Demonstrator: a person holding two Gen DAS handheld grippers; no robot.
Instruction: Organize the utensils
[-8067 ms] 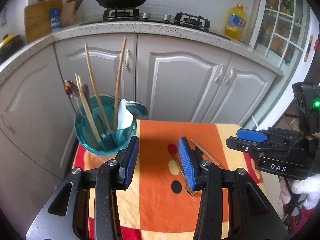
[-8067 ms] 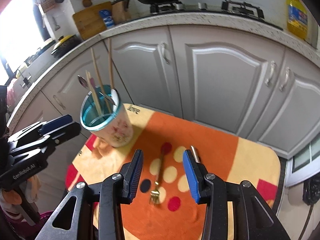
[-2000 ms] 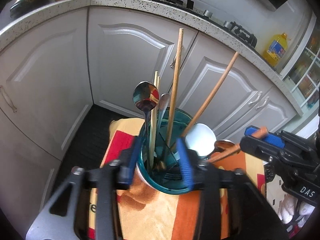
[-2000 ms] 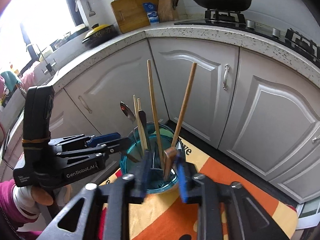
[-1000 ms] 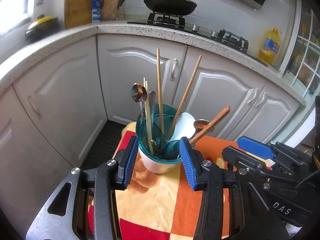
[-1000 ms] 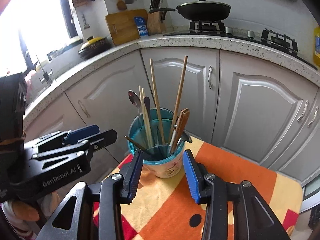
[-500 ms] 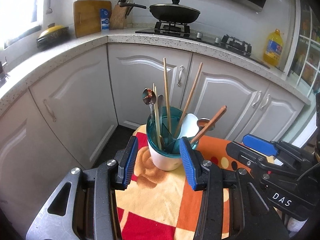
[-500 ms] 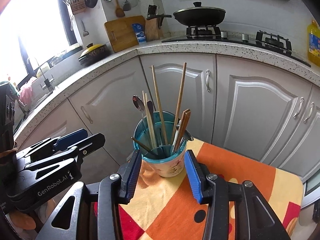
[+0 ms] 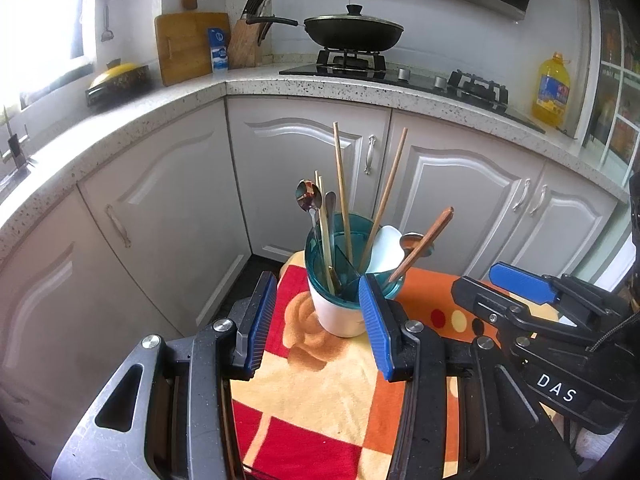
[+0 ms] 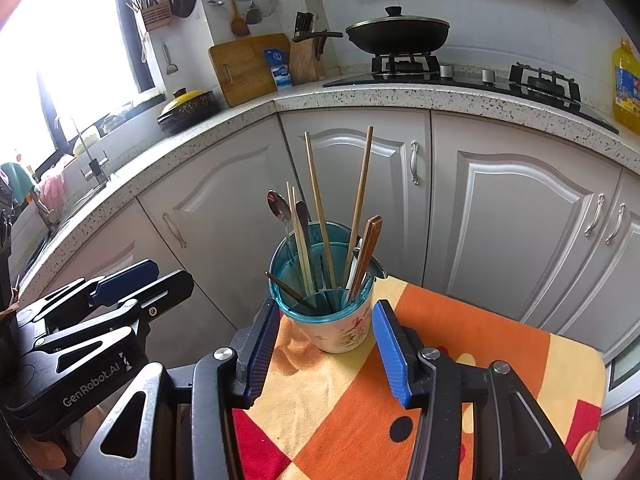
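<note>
Left gripper [image 9: 318, 322] nearest in its own view, blue pads spread, nothing between them, hovering over the tablecloth [image 9: 320, 400] with orange, red and yellow patches. Right gripper [image 10: 326, 344] likewise spread over the cloth, jaws opening, nothing clamped; each gripper also shows at the side of the other's view. Just past both sets of fingertips stands the utensil holder [image 10: 336, 320], a white cup with a teal translucent rim, upright near the cloth's far left corner, apart from both grippers. Inside it: long wooden chopsticks [image 9: 342, 188] sticking up highest, a metal spoon [image 9: 309, 198] bowl-up on the left, a white ceramic spoon [image 9: 386, 248], and a wooden-handled utensil [image 9: 424, 242] leaning out to the right. Behind the table, grey cabinet doors [image 9: 304, 176] under a speckled countertop [image 9: 304, 88]. Farthest back: lidded black pan [image 9: 354, 32] on the gas stove, cutting board [image 9: 188, 46], knife block, yellow oil bottle [image 9: 554, 90] at right.
</note>
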